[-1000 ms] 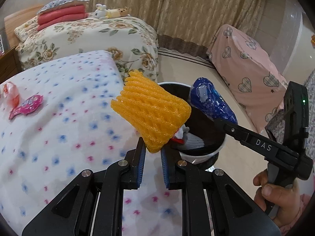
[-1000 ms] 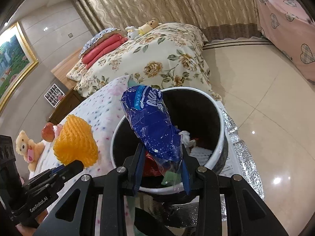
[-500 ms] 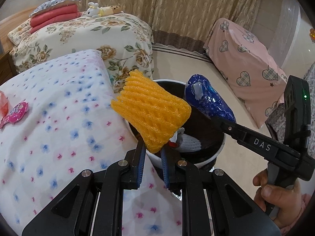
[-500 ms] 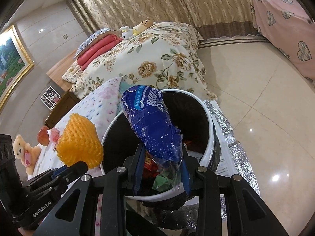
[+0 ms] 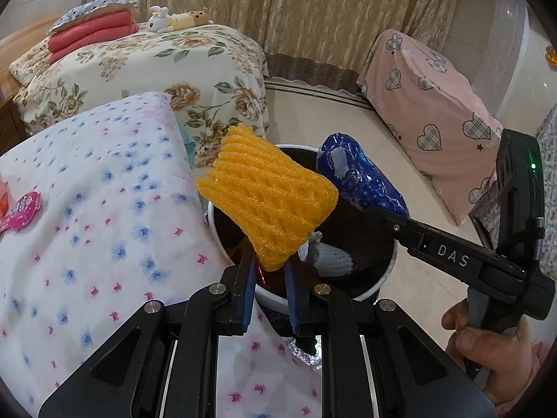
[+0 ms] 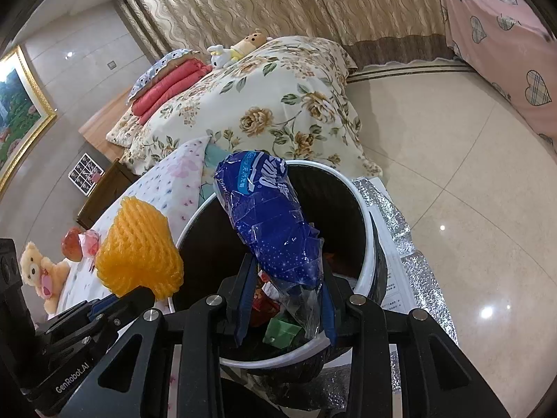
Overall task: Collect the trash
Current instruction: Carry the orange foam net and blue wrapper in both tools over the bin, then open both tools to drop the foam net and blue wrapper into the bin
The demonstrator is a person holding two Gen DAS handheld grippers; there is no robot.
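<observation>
My left gripper (image 5: pixel 269 271) is shut on an orange foam fruit net (image 5: pixel 268 196) and holds it over the near rim of the white-rimmed black trash bin (image 5: pixel 386 271). My right gripper (image 6: pixel 285 278) is shut on a crumpled blue plastic wrapper (image 6: pixel 275 223), held above the open trash bin (image 6: pixel 363 216). The bin holds a white foam net (image 5: pixel 330 256) and red and green scraps (image 6: pixel 282 329). The orange net (image 6: pixel 139 249) and left gripper also show at the left of the right wrist view. The blue wrapper (image 5: pixel 362 181) shows in the left wrist view.
A bed with a dotted white cover (image 5: pixel 87 209) lies left of the bin, with a pink packet (image 5: pixel 21 209) on it. A floral bed (image 5: pixel 156 66) stands behind. A pink heart-patterned cover (image 5: pixel 435 101) is at right. Silver foil (image 6: pixel 410 257) lies by the bin. A teddy bear (image 6: pixel 38 268) sits at left.
Both grippers have moved forward toward the bin with their loads. The orange net now sits over the bin's near rim and the blue wrapper over its opening.
</observation>
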